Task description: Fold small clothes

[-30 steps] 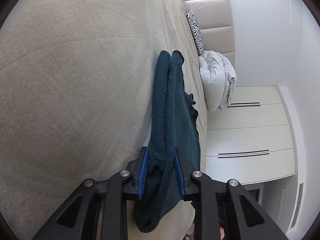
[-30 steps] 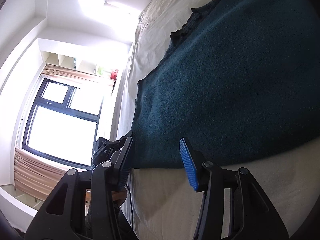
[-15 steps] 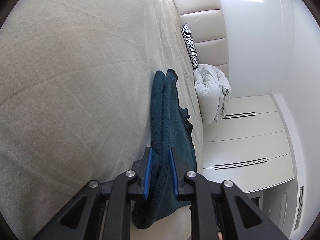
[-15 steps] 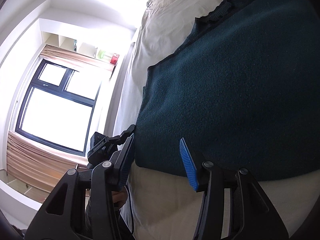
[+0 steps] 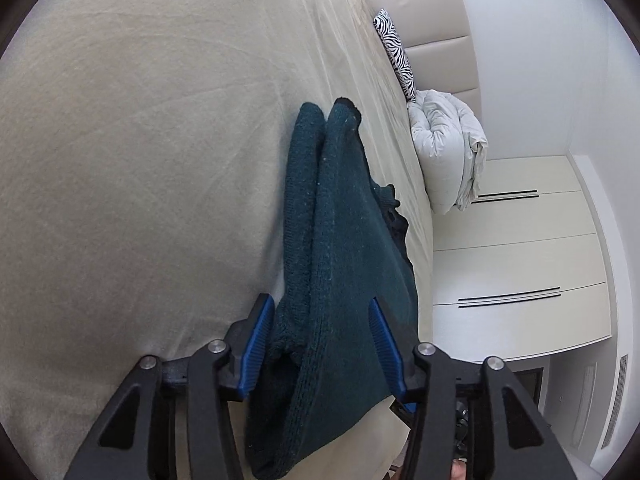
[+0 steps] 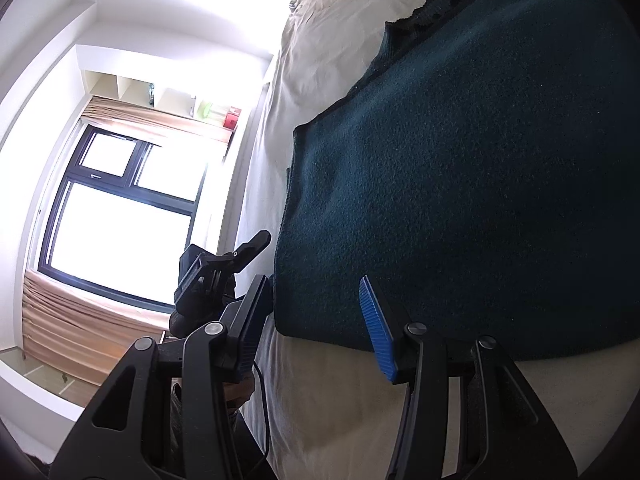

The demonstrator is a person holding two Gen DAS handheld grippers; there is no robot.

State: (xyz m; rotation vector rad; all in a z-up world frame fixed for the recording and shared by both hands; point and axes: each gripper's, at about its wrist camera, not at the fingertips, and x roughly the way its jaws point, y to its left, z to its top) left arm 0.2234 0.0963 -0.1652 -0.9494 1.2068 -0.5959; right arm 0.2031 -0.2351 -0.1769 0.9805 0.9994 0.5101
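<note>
A dark teal knitted garment [image 5: 340,240] lies folded on the beige bed sheet [image 5: 140,160]. Its doubled near edge stands up between the blue pads of my left gripper [image 5: 320,344], whose jaws are opening; the cloth sits loose in the gap. In the right wrist view the garment [image 6: 460,180] spreads flat and wide, and its near corner lies between the fingers of my right gripper [image 6: 316,320], which is open and not pressing on it. The left gripper [image 6: 224,268] shows there too, at the garment's left edge.
A zebra-print pillow [image 5: 394,52] and a bundled white duvet [image 5: 448,148] lie by the padded headboard [image 5: 424,8]. Cream drawer fronts [image 5: 512,264] stand past the bed's edge. A bright window [image 6: 116,216] and a shelf [image 6: 216,114] are on the other side.
My left gripper's pads, clamped tight on the folded edge half a second ago, have spread apart and the cloth has slackened. The right gripper has slid a little along the garment's near edge.
</note>
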